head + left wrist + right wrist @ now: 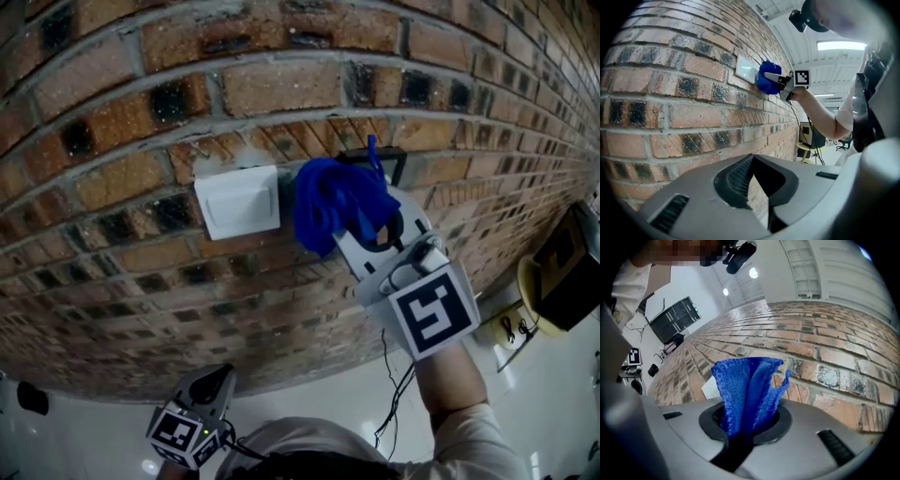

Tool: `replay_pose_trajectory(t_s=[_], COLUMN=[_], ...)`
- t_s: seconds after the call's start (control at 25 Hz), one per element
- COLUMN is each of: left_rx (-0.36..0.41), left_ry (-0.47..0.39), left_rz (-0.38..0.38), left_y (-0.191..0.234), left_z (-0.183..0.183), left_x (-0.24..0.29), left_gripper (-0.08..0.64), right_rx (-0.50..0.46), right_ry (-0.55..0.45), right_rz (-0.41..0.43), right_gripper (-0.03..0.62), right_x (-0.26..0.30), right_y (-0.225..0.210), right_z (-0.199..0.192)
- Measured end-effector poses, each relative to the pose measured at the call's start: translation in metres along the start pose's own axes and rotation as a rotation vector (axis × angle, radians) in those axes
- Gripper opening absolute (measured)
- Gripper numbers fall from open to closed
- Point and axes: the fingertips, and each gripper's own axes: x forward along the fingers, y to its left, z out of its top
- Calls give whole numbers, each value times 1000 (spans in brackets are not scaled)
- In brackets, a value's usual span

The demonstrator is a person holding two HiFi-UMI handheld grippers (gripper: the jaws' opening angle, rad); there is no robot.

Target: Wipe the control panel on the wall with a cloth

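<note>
A white control panel [236, 201] is mounted on the brick wall [112, 178]. Just right of it, a bunched blue cloth [333, 206] presses against the bricks, with my right gripper [367, 228] shut on it. The cloth touches the panel's right edge and partly hides a small black-framed fitting [391, 159] behind it. In the right gripper view the cloth [747, 390] rises from between the jaws, and a sliver of the panel [708, 387] shows to its left. My left gripper [208, 386] hangs low, away from the wall, shut and holding nothing. The left gripper view shows the panel [746, 70] and cloth [766, 77] far along the wall.
A round yellowish stool [534, 291] with a black box [567, 258] on it stands at the right by the wall. Thin cables [389, 394] hang below my right arm. The pale floor [309, 394] runs along the wall's base.
</note>
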Motion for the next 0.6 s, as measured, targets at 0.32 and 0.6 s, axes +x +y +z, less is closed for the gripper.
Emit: replay_pose_trajectory(t_s=[0.32,0.6], left_rx=[16,36], left_ry=[0,4], left_rz=[-34,-68], left_y=[-11,-23], left_z=[4,8], left_x=[8,17], left_gripper=[2,1], right_rx=[-40,-57], right_ry=[54,105], right_rz=[-136,-259], right_gripper=[89,89], right_x=[-42,-72], right_y=[-65,-132], right_z=[-22,-64])
